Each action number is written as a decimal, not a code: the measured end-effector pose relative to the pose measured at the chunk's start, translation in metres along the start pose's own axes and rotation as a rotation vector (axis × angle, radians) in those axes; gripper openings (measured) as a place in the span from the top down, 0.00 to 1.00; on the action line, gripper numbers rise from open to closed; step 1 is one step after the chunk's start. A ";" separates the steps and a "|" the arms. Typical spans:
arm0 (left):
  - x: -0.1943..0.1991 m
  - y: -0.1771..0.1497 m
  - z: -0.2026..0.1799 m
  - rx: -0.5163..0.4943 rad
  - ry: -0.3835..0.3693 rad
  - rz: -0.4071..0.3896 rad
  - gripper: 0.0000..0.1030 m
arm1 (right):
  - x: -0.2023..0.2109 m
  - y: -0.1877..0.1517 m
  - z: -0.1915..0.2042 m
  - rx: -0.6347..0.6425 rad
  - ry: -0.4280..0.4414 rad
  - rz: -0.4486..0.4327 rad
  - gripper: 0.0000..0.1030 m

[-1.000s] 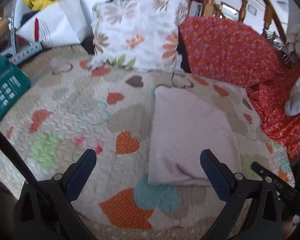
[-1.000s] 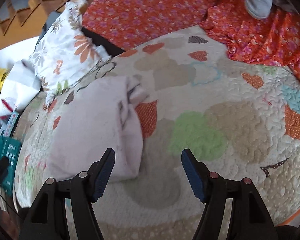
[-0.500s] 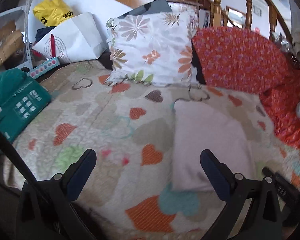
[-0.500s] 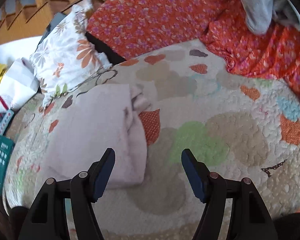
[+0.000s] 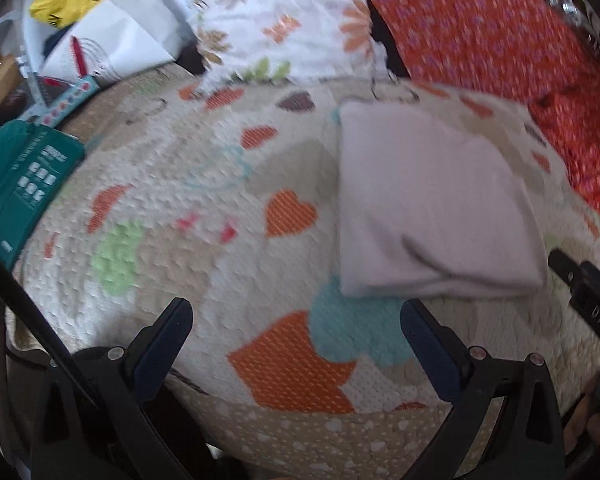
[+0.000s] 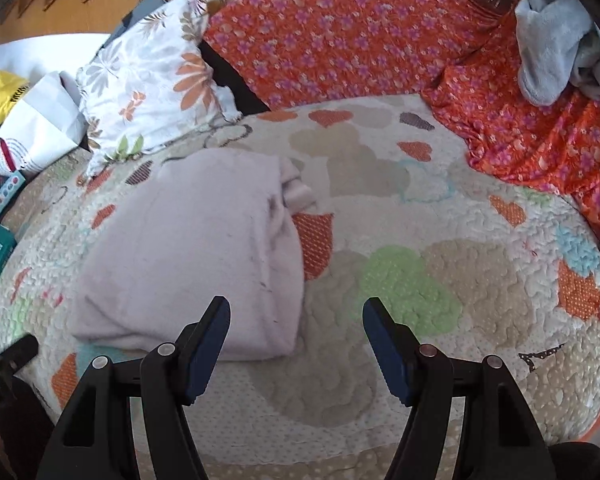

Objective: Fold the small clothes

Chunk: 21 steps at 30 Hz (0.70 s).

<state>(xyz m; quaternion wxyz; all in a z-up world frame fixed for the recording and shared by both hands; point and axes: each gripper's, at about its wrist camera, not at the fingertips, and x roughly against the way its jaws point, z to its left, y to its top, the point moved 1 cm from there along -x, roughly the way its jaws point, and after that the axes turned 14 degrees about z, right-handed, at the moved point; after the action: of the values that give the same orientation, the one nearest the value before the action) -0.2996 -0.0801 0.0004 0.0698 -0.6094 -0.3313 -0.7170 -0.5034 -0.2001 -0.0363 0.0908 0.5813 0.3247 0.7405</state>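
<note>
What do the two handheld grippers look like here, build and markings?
Both the left gripper and the right gripper have black plastic arms with silver rivets and dark blue finger pads. The left view shows a black strap or cable and white "DAS" lettering.

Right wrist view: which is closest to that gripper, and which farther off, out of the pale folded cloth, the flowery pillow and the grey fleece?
1. Pale folded cloth, just ahead-left of the right gripper.
2. Flowery pillow, behind it, upper left.
3. Grey fleece, far upper right corner.
</note>
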 end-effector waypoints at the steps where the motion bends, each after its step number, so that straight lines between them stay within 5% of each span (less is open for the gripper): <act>1: -0.004 -0.001 -0.004 -0.007 -0.007 0.016 0.00 | -0.002 0.000 -0.002 -0.009 0.002 0.006 0.28; 6: -0.019 -0.002 -0.017 -0.037 -0.017 0.069 0.00 | -0.012 0.000 -0.017 -0.051 0.002 0.025 0.28; 13: -0.055 0.001 -0.031 -0.042 -0.055 0.242 0.00 | -0.016 0.000 -0.019 -0.059 0.005 0.032 0.28; 21: -0.073 -0.004 -0.039 -0.041 -0.075 0.285 0.00 | -0.017 -0.001 -0.015 -0.035 -0.004 0.031 0.28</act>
<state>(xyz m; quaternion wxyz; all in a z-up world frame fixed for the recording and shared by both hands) -0.3154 -0.1212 -0.0695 0.1459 -0.6777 -0.2291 -0.6833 -0.5125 -0.2137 -0.0521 0.0902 0.5859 0.3025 0.7464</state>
